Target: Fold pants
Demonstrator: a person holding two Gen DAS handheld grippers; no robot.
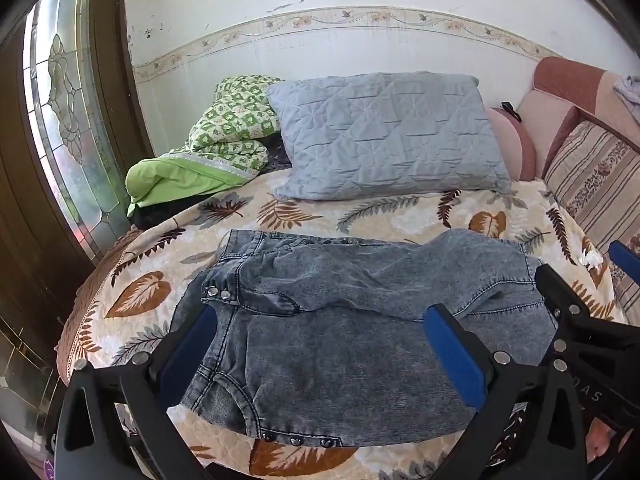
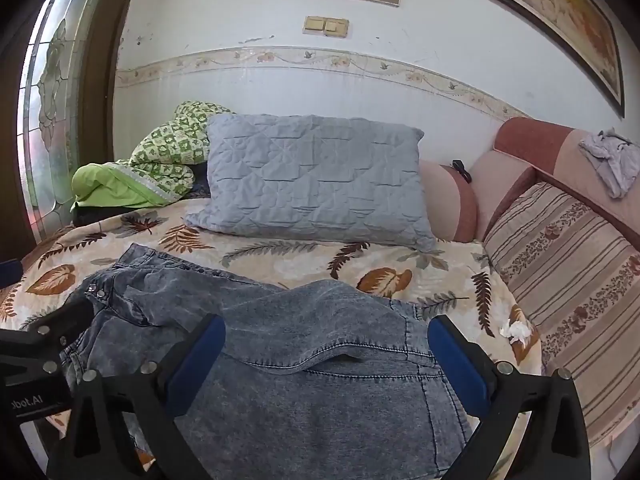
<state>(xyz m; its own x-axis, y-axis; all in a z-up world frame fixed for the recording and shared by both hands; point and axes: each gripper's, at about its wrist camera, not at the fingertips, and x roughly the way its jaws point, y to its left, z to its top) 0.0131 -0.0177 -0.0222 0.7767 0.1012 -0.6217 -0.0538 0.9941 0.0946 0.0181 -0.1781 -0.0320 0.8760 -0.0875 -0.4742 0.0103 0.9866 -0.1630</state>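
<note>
pants (image 1: pixel 340 320): one pair lying at the bed's near edge
grey pillow (image 1: pixel 384 136): one sitting at the far edge
green quilt (image 1: pixel 216 140): one lying in the far left corner
grippers: two hovering, left gripper (image 1: pixel 320 344), right gripper (image 2: pixel 326 356)

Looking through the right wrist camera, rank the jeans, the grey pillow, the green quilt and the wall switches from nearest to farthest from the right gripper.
From the right gripper:
1. jeans, directly beneath the open jaws.
2. grey pillow, mid-bed ahead.
3. green quilt, far left by the wall.
4. wall switches, high on the wall.
</note>
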